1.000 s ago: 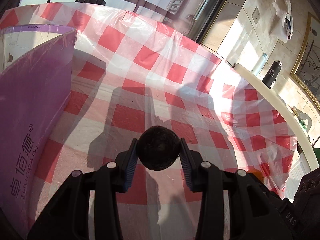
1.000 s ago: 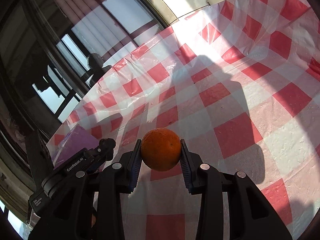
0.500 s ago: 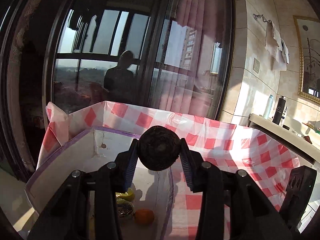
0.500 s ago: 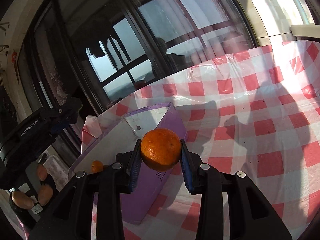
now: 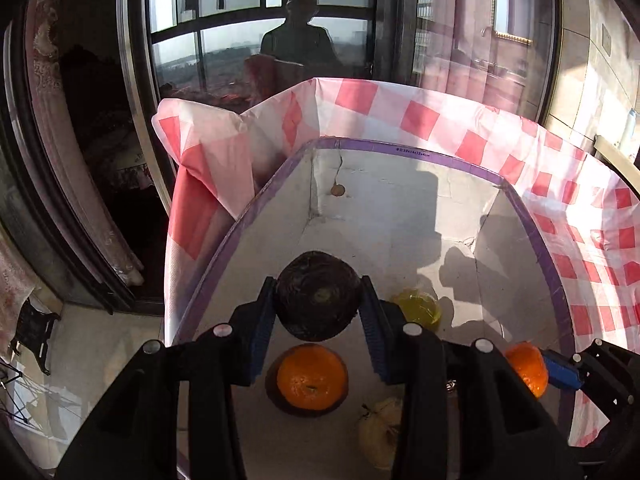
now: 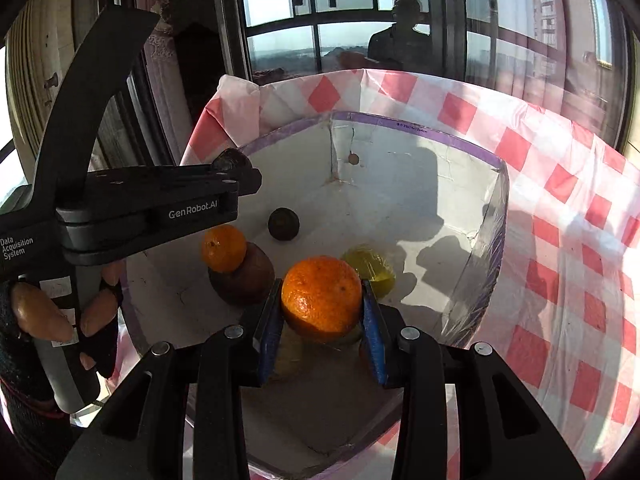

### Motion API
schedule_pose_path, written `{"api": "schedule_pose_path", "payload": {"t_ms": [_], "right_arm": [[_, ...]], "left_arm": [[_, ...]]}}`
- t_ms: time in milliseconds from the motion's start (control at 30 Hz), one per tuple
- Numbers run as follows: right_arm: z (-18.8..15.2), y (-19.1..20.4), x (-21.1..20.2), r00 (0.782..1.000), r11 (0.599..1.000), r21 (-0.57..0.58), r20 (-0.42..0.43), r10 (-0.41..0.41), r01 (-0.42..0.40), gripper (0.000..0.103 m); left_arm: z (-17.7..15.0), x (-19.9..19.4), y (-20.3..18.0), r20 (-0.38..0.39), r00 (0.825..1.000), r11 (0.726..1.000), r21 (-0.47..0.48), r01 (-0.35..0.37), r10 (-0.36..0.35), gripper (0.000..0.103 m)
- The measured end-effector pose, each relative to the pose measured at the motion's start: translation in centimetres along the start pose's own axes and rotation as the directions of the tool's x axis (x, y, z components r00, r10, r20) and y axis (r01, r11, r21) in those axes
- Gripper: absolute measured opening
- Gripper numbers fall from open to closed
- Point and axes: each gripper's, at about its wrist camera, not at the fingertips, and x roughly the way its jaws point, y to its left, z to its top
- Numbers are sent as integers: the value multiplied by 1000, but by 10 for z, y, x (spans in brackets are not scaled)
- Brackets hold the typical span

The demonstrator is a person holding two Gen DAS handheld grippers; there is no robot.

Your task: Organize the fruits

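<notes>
My left gripper (image 5: 319,308) is shut on a dark round fruit (image 5: 318,294) and holds it above the open purple-rimmed box (image 5: 400,150). My right gripper (image 6: 322,318) is shut on an orange (image 6: 322,298) over the same box (image 6: 416,130). Inside lie an orange (image 5: 312,376), a yellow-green fruit (image 5: 418,308) and a pale fruit (image 5: 380,428). In the right wrist view the box holds a small orange (image 6: 223,248) on a brown fruit (image 6: 250,280), a dark fruit (image 6: 283,224) and the yellow-green fruit (image 6: 368,266). The left gripper's body (image 6: 160,204) crosses the box's left side.
The box stands on a red-and-white checked tablecloth (image 6: 560,240) whose cloth bunches up behind it (image 5: 224,160). Dark windows (image 5: 248,32) are close behind the table. The right gripper's tip with its orange (image 5: 528,368) shows at the box's right wall in the left wrist view.
Both grippers have swung from over the tablecloth to above the box and now look down into it, each still holding its fruit.
</notes>
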Motion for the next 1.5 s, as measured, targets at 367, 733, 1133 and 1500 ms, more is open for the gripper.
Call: {"api": "schedule_pose_path", "payload": {"t_ms": [367,733,1133,1500], "right_arm": [[18,-4,49,951,965,-160,-199,-237,207,47],[19,-8,44,968,978,-92,-152,-202,190,69],[24,-3,57,948,984,-117,-273,-166,138,85],[24,-1,63,931,988,-133,-344,-123,82,95]], "left_arm": [[4,45,-28,-275,961,990,122,66,-30,50],[5,36,-20,-225,970,993,58,106,-90,83],[2,39,-26,-278,960,990,138,20,20,101],[-4,51,-13,-368,927,994,52,96,-70,101]]}}
